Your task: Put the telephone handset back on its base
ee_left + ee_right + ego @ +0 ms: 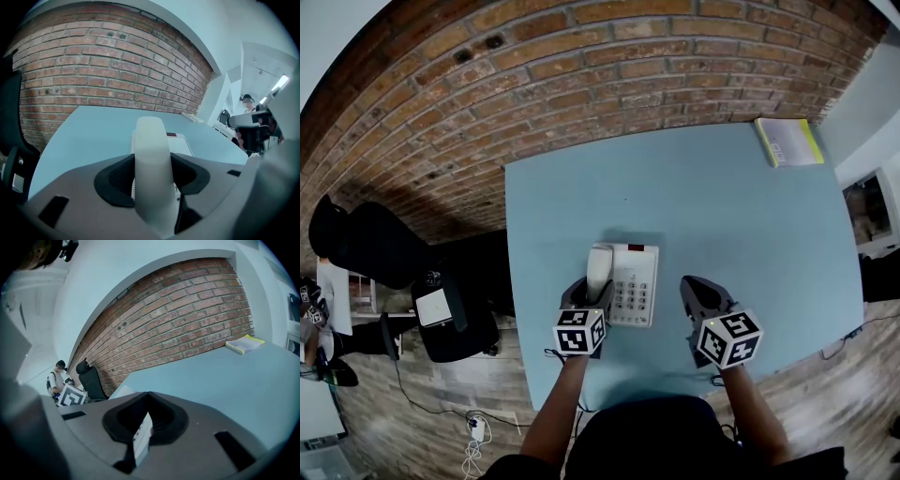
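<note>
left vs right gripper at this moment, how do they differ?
The left gripper is shut on the handset. The right gripper has its jaws together with nothing between them.
The left gripper is over the left side of the base. The right gripper is off to the base's right, clear of the phone.
Shared: both are over the near half of the table.

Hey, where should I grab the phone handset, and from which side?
Grip the handset across its narrow middle, coming from its near end along its length, as the left gripper does now. Its long, slim sides probably suit the two jaws best.
</note>
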`<state>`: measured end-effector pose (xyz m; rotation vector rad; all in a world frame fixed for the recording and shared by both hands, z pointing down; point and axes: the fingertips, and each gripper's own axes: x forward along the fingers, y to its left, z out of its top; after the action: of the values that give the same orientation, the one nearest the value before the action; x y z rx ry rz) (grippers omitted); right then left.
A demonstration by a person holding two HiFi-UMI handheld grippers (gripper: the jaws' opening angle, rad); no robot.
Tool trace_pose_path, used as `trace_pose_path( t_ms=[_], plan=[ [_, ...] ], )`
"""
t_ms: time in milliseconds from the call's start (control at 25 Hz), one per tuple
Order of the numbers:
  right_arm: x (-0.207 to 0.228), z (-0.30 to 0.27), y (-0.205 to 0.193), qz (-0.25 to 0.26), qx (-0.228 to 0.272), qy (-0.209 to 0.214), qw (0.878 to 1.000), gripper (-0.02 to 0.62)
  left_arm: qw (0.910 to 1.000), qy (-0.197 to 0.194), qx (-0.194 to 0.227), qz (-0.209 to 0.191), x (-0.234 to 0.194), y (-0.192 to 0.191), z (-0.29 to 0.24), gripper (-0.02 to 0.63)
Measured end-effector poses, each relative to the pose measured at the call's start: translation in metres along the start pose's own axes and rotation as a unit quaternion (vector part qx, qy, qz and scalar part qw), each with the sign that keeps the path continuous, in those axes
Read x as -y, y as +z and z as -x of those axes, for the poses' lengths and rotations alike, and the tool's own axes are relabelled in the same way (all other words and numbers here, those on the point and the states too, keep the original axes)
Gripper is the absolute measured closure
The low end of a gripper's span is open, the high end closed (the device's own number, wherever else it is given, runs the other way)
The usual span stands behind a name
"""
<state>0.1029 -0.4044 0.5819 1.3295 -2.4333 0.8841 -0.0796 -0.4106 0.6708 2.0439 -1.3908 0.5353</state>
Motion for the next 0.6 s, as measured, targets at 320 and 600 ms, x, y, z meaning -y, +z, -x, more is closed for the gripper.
trace_pose_path(
  t_ms=[320, 600],
  plan=[
    [0.004, -0.003, -0.001, -0.003, -0.002, -0.001, 1.000, 0.588, 0.9999, 0.006, -0.009, 0.008, -0.003, -0.003, -0.008, 0.377],
    [0.007, -0.004, -0.005, -0.009, -0.006, -0.002, 1.000, 0.588, 0.9998, 0.013, -0.011, 0.013, -0.005, -0.004, -0.014, 0.377]
  ],
)
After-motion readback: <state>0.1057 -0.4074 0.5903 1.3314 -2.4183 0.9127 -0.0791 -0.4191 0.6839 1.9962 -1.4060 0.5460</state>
